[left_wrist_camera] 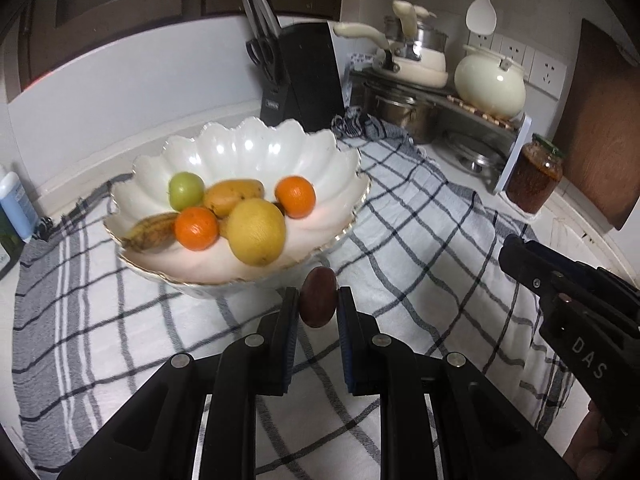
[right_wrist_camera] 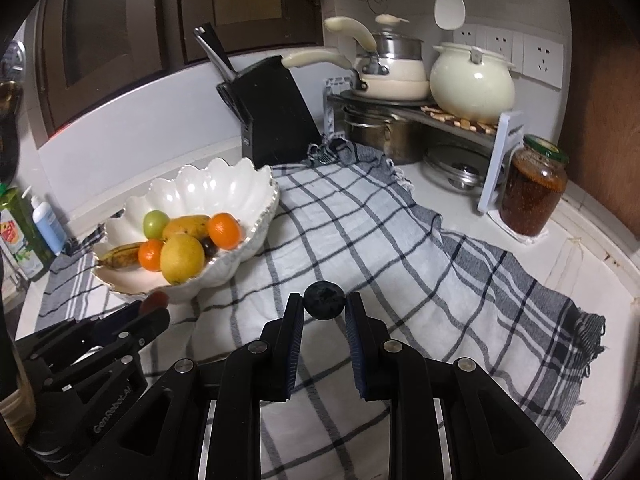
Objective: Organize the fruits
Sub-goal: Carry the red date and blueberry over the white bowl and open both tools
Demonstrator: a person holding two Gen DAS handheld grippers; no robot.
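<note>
Nearest, scalloped white bowl (left_wrist_camera: 256,152) holds oranges (left_wrist_camera: 197,228), banana (left_wrist_camera: 150,232).

Dark red plum (left_wrist_camera: 318,297), blueberry (right_wrist_camera: 324,301) aloft; fruits in bowl (left_wrist_camera: 256,148).

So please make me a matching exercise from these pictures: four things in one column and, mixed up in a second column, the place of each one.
Things:
1. blueberry
2. dark red fruit
3. green fruit
4. jar

Places:
A. in the bowl, with the oranges
B. on the counter beside the rack, off the cloth
C. between the fingers of the left gripper
D. between the fingers of the right gripper

Pairs: 1-D, 2-C, 3-A, 4-B
</note>
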